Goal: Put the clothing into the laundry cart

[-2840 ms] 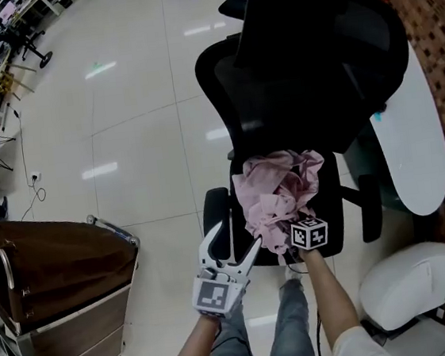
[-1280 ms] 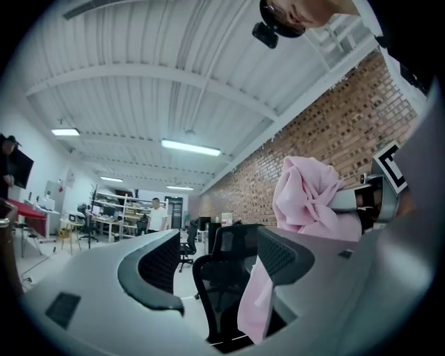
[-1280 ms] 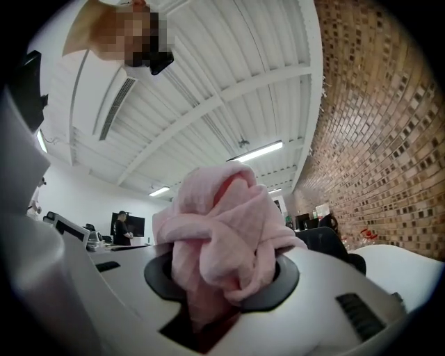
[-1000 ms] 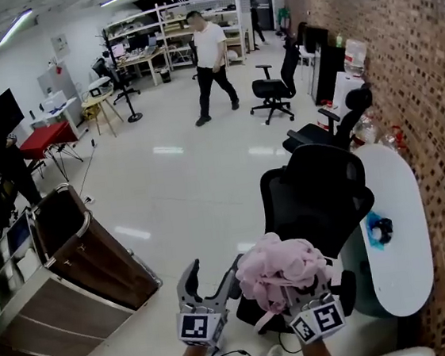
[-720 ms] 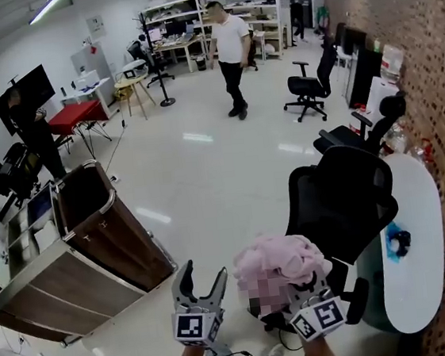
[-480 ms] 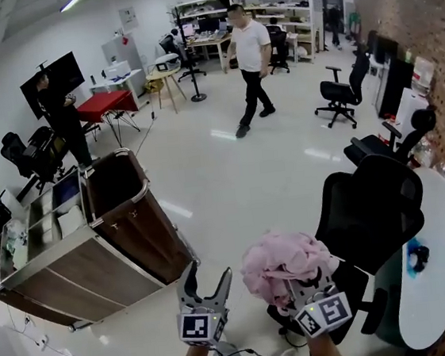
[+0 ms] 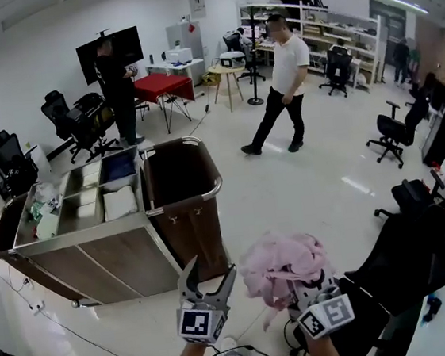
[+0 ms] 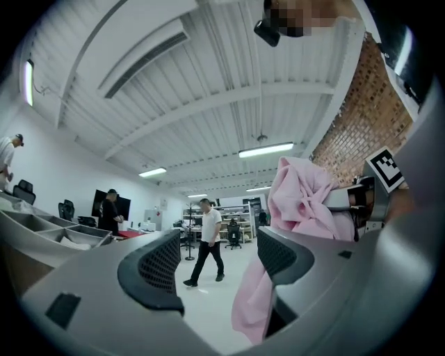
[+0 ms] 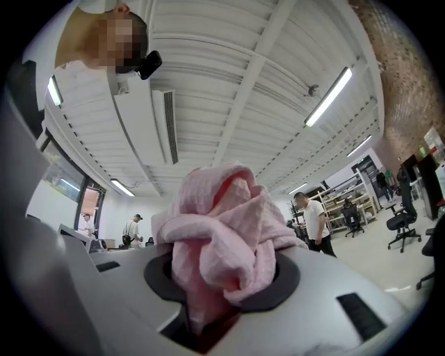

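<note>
A crumpled pink garment is bunched up in my right gripper, which is shut on it and holds it in the air. In the right gripper view the pink garment fills the gap between the jaws of the right gripper. My left gripper stands open beside it with nothing between its fingers; the left gripper shows the pink garment hanging to its right. The laundry cart, with a deep brown bag in a steel frame, stands just ahead and to the left.
Open shelf bins with folded items join the cart's left side. A black office chair is close on the right. A person walks across the floor behind the cart; another person stands by a red table. Cables lie on the floor at lower left.
The pink garment has come up off the black chair's seat in my right gripper. The view has swung left, and the cart now stands near, ahead of both grippers.
</note>
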Tool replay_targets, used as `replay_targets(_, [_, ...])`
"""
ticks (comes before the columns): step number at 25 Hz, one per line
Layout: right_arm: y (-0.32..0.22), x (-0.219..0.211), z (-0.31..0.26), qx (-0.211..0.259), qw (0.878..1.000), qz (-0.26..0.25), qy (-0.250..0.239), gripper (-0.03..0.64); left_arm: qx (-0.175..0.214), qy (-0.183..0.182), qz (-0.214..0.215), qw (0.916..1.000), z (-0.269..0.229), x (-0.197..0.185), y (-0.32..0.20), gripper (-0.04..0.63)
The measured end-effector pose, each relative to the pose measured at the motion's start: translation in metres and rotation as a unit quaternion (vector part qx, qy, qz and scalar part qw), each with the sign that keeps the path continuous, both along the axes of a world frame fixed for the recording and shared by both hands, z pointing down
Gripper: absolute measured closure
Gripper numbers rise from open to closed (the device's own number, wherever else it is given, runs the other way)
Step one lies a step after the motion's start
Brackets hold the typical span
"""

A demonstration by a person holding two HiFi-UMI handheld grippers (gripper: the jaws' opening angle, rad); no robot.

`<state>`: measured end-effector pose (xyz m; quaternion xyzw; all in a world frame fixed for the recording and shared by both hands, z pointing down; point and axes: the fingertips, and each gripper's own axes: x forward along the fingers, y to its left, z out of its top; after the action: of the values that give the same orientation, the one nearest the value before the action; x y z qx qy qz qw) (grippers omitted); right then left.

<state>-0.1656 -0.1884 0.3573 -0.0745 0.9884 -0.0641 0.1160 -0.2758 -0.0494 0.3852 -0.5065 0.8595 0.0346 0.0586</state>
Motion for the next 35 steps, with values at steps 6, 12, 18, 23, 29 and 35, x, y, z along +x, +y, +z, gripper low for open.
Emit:
replay_targets(6, [0.040,-0.079,-0.001,-0.002,1.000,-0.027,0.004,0.457,0.007,-0.015,-0.038,0.9991,0.004,-0.074,0.057,0.265])
replay_targets(12, [0.073,-0.131,-0.010,0.004,0.998,-0.058,0.010,0.457,0.014,-0.020,-0.071,0.9972,0.000,-0.112,0.101,0.265])
replay_targets(18, [0.092,-0.168,-0.016,0.017,0.996,-0.089,0.006,0.457,0.022,-0.009,-0.100,0.9947,0.011,-0.129,0.125,0.265])
replay_targets(23, [0.092,-0.204,-0.024,0.015,0.993,-0.117,-0.004,0.457,0.012,-0.015,-0.131,0.9911,0.012,-0.150,0.137,0.265])
replay_targets(29, [0.080,-0.263,-0.029,0.005,0.989,-0.148,-0.020,0.457,0.006,-0.021,-0.159,0.9870,0.006,-0.192,0.130,0.265])
replay_targets(35, [0.057,-0.327,-0.048,-0.003,0.984,-0.176,-0.039,0.456,0.013,-0.032,-0.187,0.9818,-0.017,-0.244,0.112,0.265])
